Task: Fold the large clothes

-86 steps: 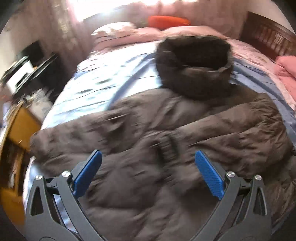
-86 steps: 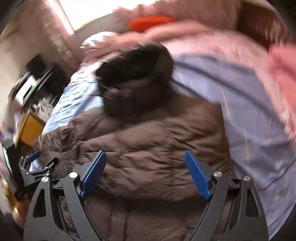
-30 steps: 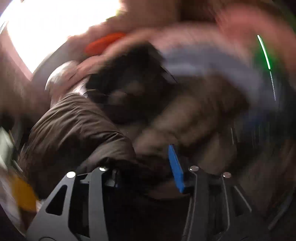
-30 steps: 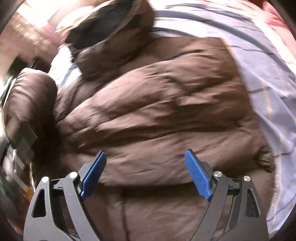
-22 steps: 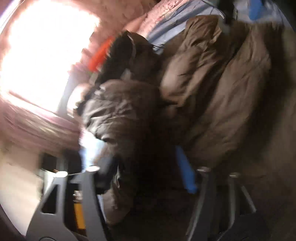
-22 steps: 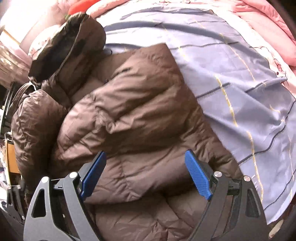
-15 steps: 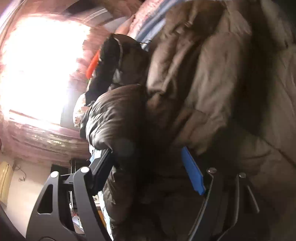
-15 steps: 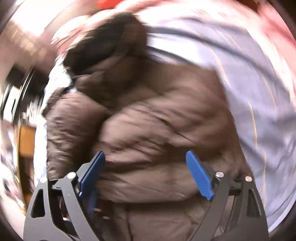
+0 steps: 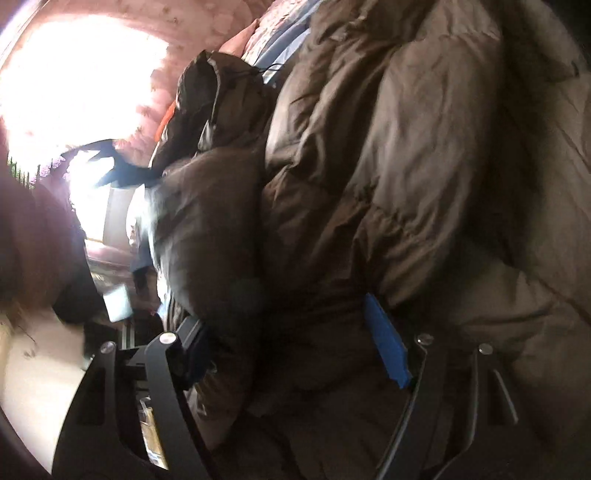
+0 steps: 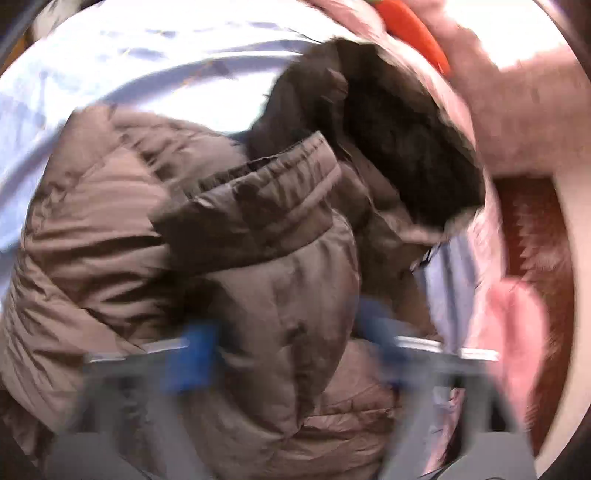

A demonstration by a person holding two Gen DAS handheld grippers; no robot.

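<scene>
Brown padded fabric fills both views: the jacket (image 9: 424,155) is spread over the blue sheet (image 10: 122,55) of the bed. In the left wrist view a fold of the jacket is bunched between the jaws of the left gripper (image 9: 291,343); the jaws stand apart around it, and whether it is actually clamped cannot be told. A bright window (image 9: 74,77) is seen at the upper left. In the right wrist view the right gripper (image 10: 284,354) is blurred; its jaws stand apart over the jacket. The hood (image 10: 399,147) lies beyond a folded sleeve (image 10: 258,206). An orange pillow (image 10: 413,29) and a pink blanket (image 10: 513,332) border the jacket.
</scene>
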